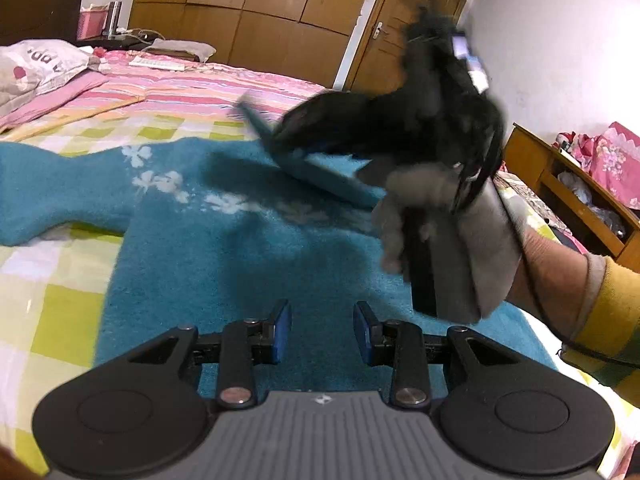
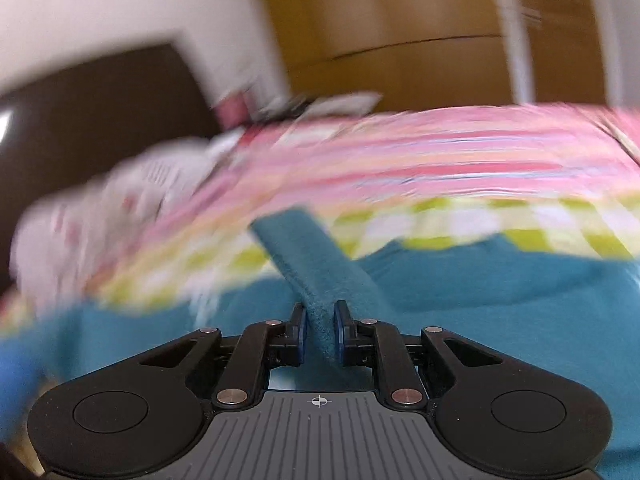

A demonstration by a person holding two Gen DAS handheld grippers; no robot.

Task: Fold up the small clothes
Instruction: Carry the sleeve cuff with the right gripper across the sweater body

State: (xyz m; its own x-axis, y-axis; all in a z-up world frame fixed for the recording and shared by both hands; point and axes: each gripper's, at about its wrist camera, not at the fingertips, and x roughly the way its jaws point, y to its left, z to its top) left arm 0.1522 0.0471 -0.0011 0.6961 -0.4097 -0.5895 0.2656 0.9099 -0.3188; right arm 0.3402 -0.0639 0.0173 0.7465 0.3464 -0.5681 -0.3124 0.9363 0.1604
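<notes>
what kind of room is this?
Most likely a home bedroom: a bed with striped and checked covers, a pillow at its head, and a wooden wardrobe along the far wall.

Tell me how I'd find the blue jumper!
Look at the big bed with the yellow-green checked sheet. Spread flat across it lies the blue jumper. It is the only fuzzy teal thing there, with white flower shapes running across its chest.

One teal garment [image 1: 224,248], spread on one bed [image 1: 48,320]. Two grippers: left [image 1: 322,330], right [image 2: 320,330]. One pillow [image 1: 44,64], approx.
</notes>
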